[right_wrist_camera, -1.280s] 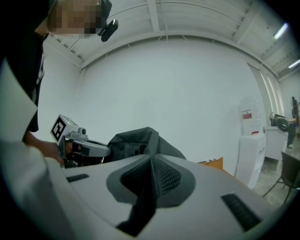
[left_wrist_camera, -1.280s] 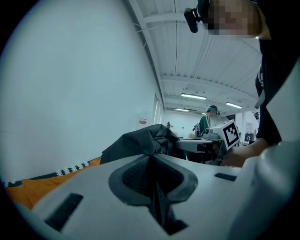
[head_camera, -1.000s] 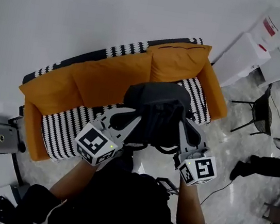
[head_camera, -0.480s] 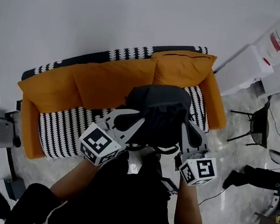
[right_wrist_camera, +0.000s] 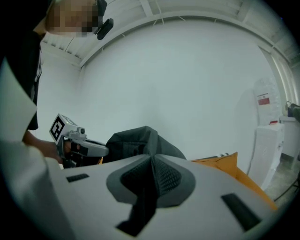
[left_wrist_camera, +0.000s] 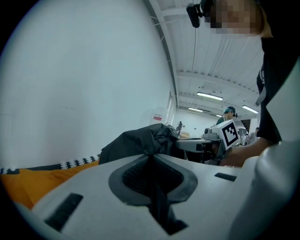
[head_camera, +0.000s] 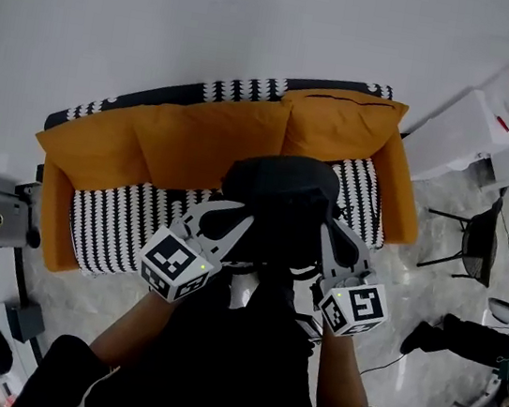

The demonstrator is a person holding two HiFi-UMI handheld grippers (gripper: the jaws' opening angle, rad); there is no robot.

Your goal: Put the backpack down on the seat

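A dark grey backpack [head_camera: 281, 202] hangs in the air between my two grippers, above the sofa's front edge. My left gripper [head_camera: 237, 226] is shut on a black strap [left_wrist_camera: 157, 206] at the pack's left side. My right gripper [head_camera: 328, 233] is shut on a strap [right_wrist_camera: 140, 206] at its right side. The pack's top [left_wrist_camera: 140, 143] shows beyond the left jaws, and the pack's bulk [right_wrist_camera: 140, 140] shows beyond the right jaws. The sofa [head_camera: 138, 223] has a black-and-white striped seat and orange cushions [head_camera: 207, 139].
A white wall stands behind the sofa. A camera on a stand [head_camera: 1, 222] is at the sofa's left end. A white cabinet [head_camera: 464, 134] and a black chair [head_camera: 476, 241] stand to the right. A person's legs and shoes [head_camera: 448, 336] lie at the right on the floor.
The view has shifted a little relative to the sofa, which now sits slightly lower and more to the right. The backpack stays held between both grippers.
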